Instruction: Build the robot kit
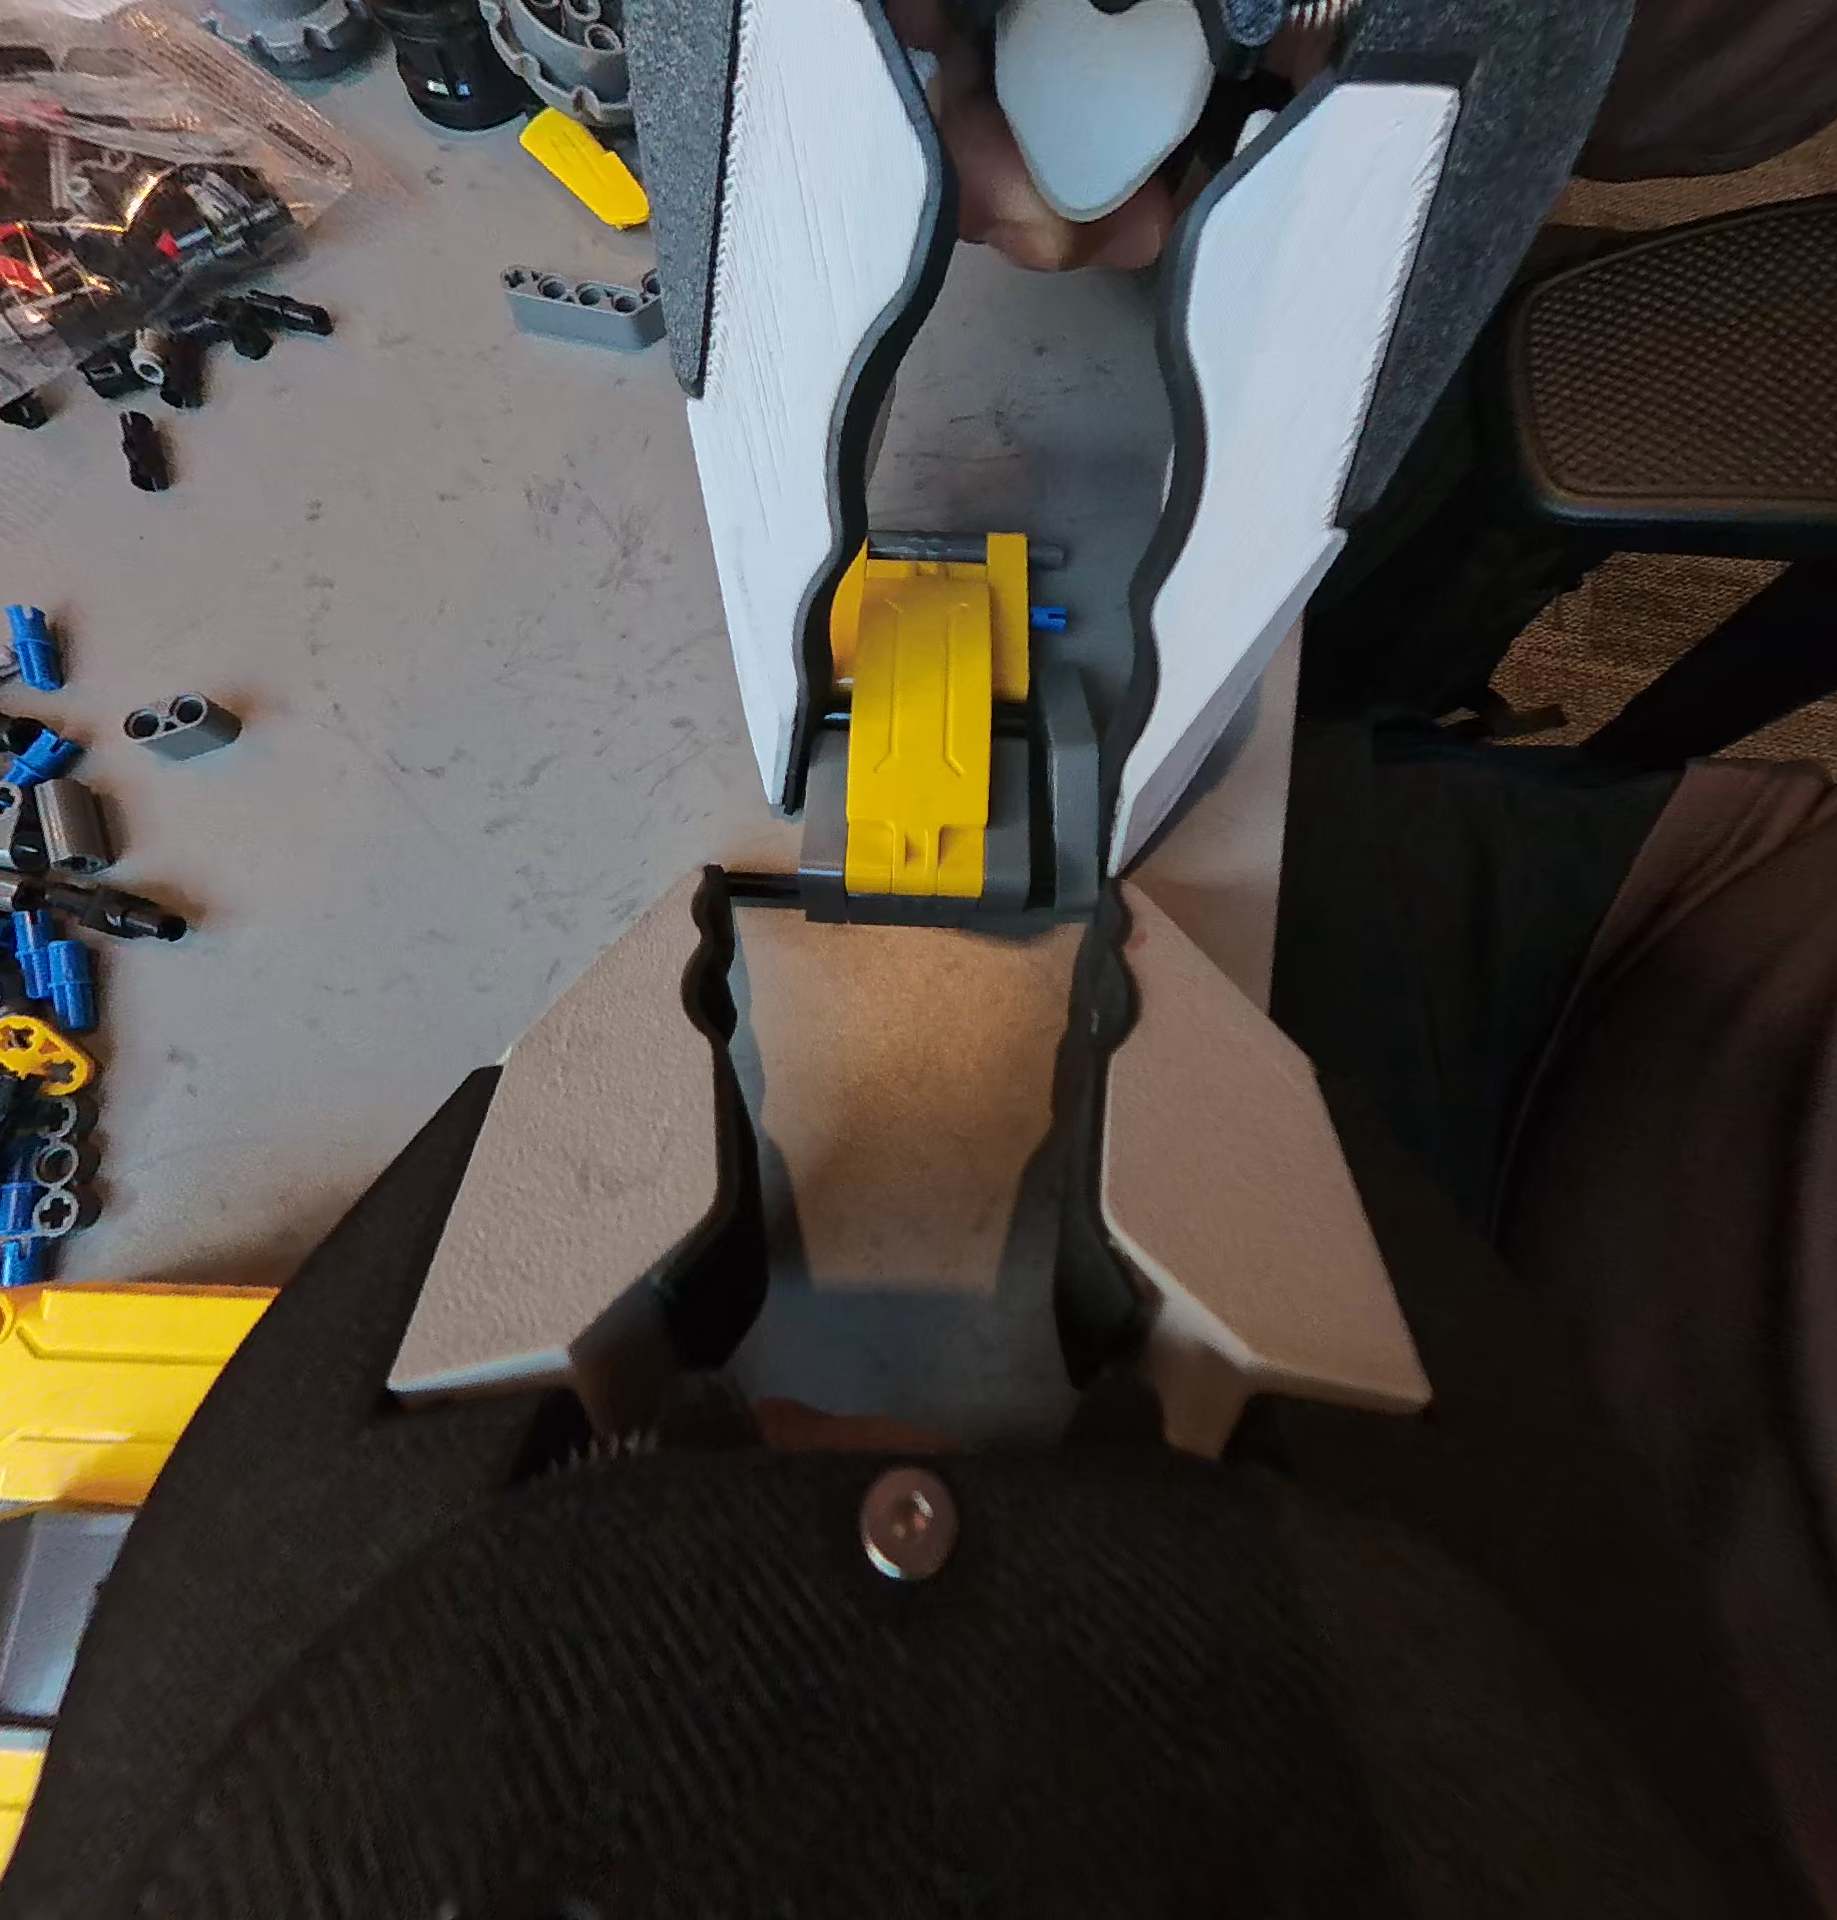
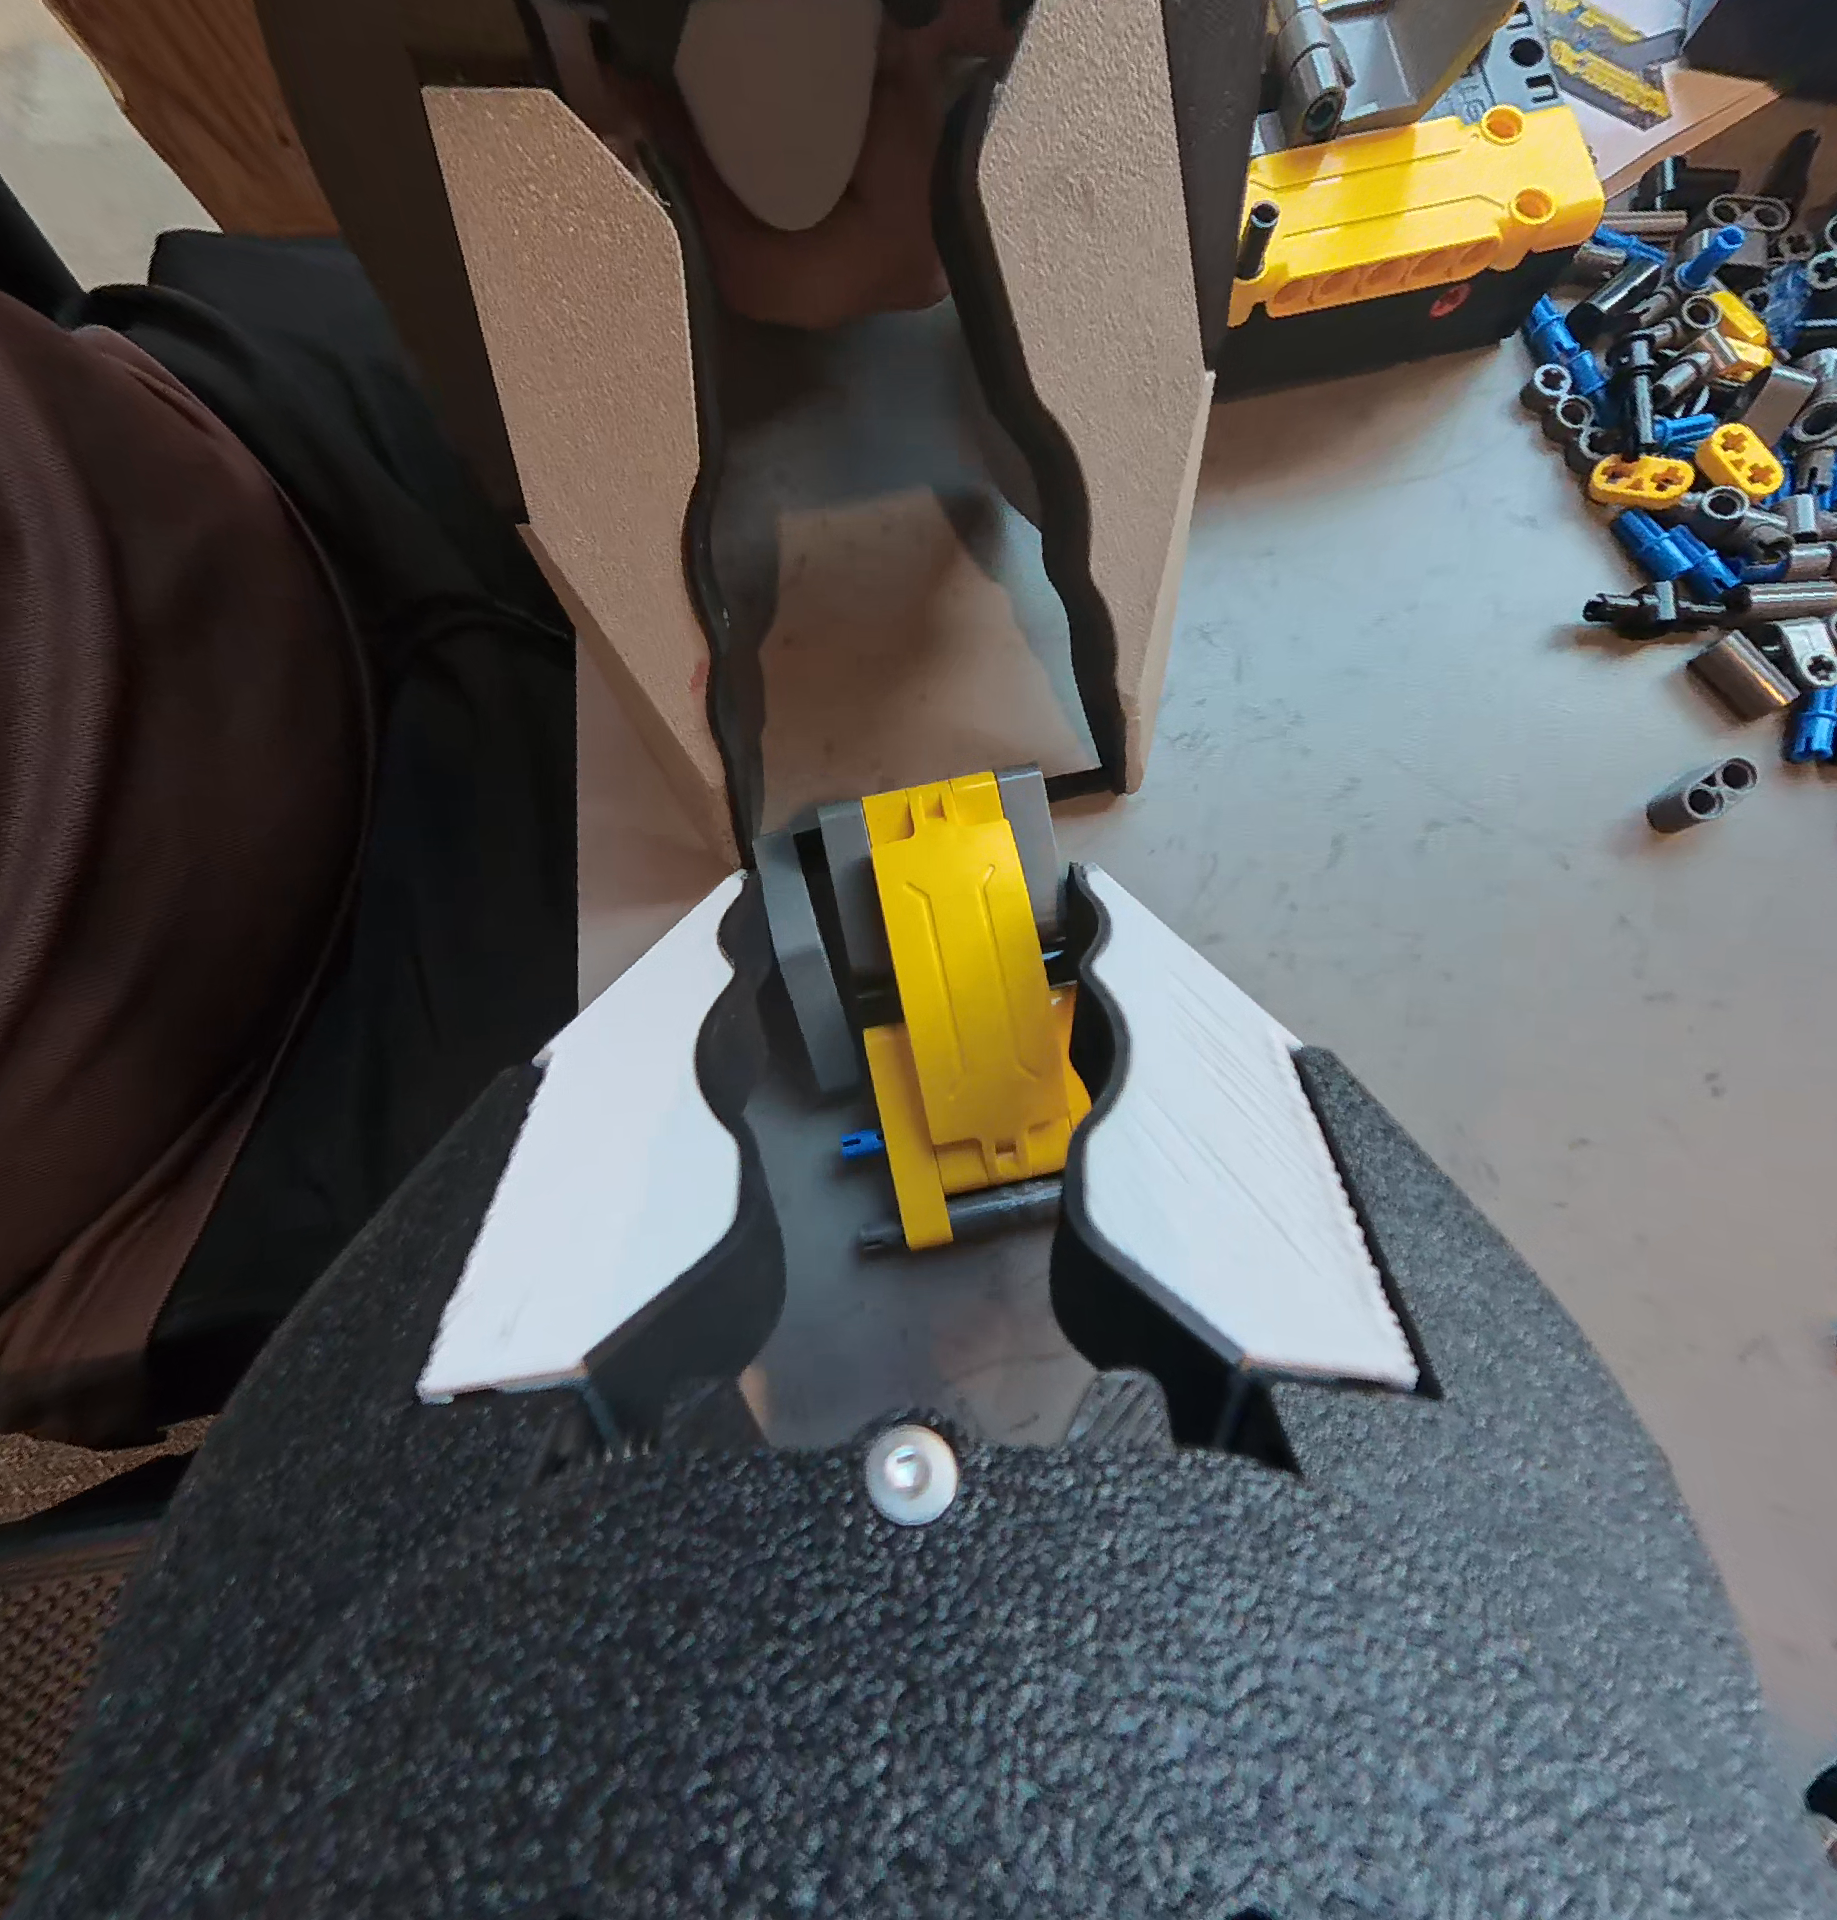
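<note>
Both tools meet at the yellow-and-grey brick assembly (image 1: 924, 748) (image 2: 955, 997) (no legible writing on it): the right tool (image 2: 909, 904) clamps it, while the left tool (image 1: 909, 888), partly open, touches its grey end above the tabletop (image 1: 426, 644).

Grey work table (image 1: 426, 623), top scuffed and scratched, lit warm from one side. Black mesh office chair (image 1: 1714, 364) beside table edge. Brown woven carpet (image 1: 1620, 623) under chair. Wooden furniture panel (image 2: 197, 125) at upper left of right wrist view, pale floor (image 2: 20, 73) beside it.
</note>
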A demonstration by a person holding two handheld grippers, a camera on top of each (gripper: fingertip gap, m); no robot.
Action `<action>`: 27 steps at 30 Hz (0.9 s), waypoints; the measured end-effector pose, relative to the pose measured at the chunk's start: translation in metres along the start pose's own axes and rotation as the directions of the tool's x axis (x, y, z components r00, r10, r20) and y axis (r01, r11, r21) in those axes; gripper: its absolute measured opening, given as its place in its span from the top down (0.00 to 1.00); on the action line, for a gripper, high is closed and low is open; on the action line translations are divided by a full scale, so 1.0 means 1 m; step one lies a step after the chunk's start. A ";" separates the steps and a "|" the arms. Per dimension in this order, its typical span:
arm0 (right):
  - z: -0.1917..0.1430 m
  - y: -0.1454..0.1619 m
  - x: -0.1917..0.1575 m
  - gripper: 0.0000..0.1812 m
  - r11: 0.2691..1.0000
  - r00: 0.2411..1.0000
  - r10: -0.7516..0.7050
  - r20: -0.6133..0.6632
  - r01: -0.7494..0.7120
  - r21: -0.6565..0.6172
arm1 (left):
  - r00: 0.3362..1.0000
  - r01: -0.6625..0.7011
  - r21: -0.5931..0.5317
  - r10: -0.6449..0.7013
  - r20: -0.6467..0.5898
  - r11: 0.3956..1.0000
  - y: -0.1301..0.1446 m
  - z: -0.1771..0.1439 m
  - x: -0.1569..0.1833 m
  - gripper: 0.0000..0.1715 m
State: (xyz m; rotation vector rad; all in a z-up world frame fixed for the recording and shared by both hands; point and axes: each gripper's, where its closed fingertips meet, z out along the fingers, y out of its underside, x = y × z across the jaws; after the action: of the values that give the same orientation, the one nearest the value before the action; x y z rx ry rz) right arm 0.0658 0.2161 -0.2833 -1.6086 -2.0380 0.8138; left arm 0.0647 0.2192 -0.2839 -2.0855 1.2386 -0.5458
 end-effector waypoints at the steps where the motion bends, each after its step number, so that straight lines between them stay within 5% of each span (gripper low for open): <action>1: 0.000 0.000 0.000 0.69 1.000 1.000 0.004 -0.003 -0.004 0.000 | 1.000 0.001 -0.001 -0.001 0.001 1.000 0.000 0.000 0.000 0.61; 27: -0.002 0.001 0.002 0.68 0.993 0.995 0.103 0.000 -0.103 0.063 | 1.000 0.026 0.011 -0.026 -0.001 1.000 -0.002 0.000 0.000 0.61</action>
State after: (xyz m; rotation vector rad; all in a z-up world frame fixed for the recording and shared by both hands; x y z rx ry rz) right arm 0.0676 0.2186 -0.2825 -1.6902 -1.9209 0.9024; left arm 0.0660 0.2202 -0.2827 -2.0949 1.2074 -0.5637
